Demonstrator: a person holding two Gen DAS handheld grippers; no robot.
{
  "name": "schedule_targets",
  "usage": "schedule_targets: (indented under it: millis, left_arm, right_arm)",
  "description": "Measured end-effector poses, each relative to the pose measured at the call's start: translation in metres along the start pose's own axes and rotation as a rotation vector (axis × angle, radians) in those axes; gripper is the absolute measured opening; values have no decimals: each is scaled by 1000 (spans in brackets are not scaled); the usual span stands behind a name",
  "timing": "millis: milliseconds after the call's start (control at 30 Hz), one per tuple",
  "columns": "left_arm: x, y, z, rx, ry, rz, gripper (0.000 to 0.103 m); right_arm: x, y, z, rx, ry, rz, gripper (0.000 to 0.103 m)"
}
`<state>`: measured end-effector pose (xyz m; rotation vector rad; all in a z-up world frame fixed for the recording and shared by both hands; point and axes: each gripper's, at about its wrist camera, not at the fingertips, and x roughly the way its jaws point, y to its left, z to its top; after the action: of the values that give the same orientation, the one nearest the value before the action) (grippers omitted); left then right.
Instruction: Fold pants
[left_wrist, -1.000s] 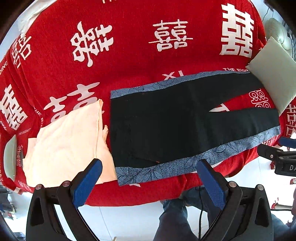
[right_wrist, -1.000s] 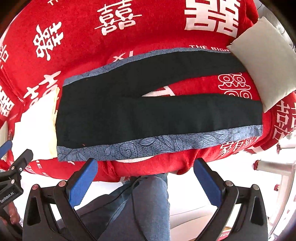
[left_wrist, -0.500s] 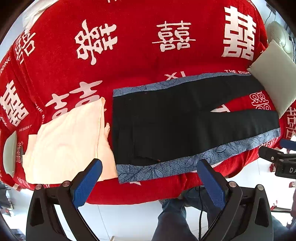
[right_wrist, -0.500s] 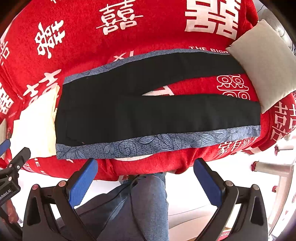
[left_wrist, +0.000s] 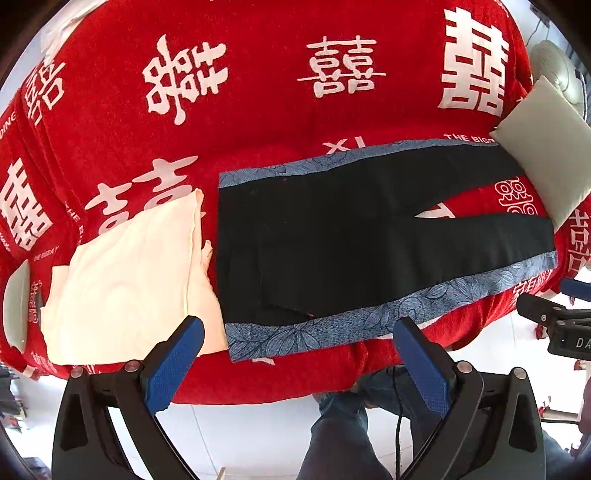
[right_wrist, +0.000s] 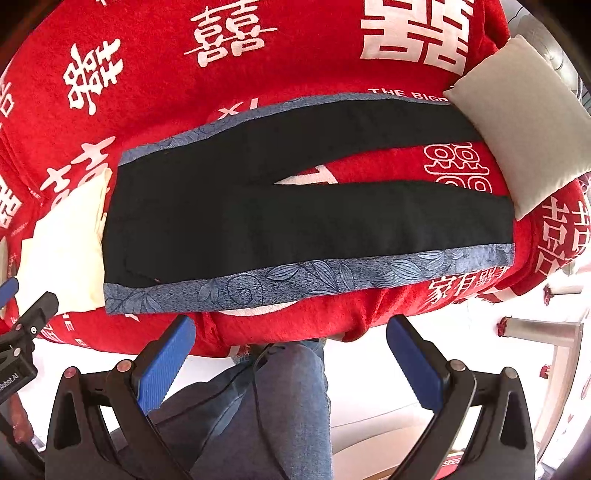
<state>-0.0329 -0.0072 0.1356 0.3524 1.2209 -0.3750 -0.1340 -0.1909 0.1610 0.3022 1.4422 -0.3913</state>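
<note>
Black pants (left_wrist: 351, 240) (right_wrist: 280, 218) with blue floral side stripes lie flat on a red blanket, waist to the left, both legs spread toward the right. The far leg's end runs under a pale cushion. My left gripper (left_wrist: 297, 341) hovers open above the near edge of the bed, just short of the pants' near stripe by the waist. My right gripper (right_wrist: 290, 341) is open too, in front of the near leg's stripe, holding nothing. Both sets of blue-padded fingers are wide apart.
A folded cream cloth (left_wrist: 133, 280) (right_wrist: 62, 251) lies left of the waist. A pale cushion (left_wrist: 546, 147) (right_wrist: 524, 122) rests at the right. The red blanket (left_wrist: 258, 110) (right_wrist: 258, 55) has white characters. A person's jeans-clad legs (right_wrist: 288, 406) stand below over white floor.
Both grippers have shifted slightly, so the pants sit a little differently in view. Nothing was gripped; the pants lie as before.
</note>
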Motion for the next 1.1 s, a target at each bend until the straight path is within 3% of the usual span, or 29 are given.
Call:
schedule_targets:
  millis: [233,400,600,733,933,1100]
  left_arm:
    - [5,-5,-4,-4,-7,8,103]
    - [29,5,-12,-83,41,-3,103]
    - [75,16,-32,-212,138,-113,103]
    - [112,22,-48,-322,181,-197,103]
    - [155,34,-67,-473,173,-328,103]
    - [184,46,-86,-600,165,-451,103]
  right_arm:
    - [7,0,-5,-13,19,9,103]
    - [21,-6,-6,29,49,94,103]
    - [60,-18,-8,162,112,272,103]
    - [99,-17,-15,268,147,453,103]
    - [165,5,-25,334,205,698,102]
    - [213,17,-38,351,213,818,92]
